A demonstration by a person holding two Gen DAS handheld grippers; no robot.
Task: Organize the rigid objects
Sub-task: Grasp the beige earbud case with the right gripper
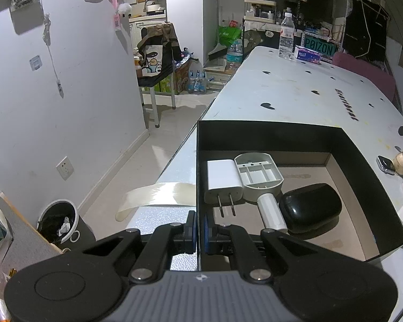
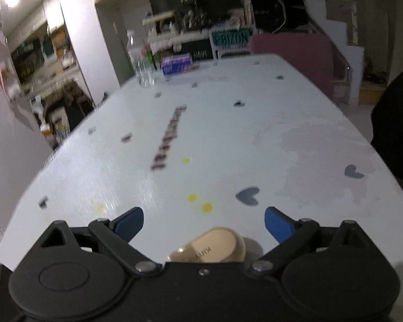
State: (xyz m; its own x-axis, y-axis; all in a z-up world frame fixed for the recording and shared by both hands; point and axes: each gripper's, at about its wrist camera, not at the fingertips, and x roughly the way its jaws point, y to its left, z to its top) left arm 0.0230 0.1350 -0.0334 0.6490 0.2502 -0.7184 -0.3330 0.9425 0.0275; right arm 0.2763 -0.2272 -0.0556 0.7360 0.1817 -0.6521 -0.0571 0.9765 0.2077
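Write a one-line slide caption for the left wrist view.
Left gripper clamps the black box's wall; inside lie a white charger, grey holder and black case.

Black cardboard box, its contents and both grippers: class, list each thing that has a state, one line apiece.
Black cardboard box: open-topped, wall clamped.
White plug charger: flat in the box, prongs towards the camera.
Grey plastic tray with a handle: lying hollow side up.
Black oval case: closed.
Beige earbud case: on the white table, closed.
Left gripper: shut on the box wall.
Right gripper: open, astride the beige case.
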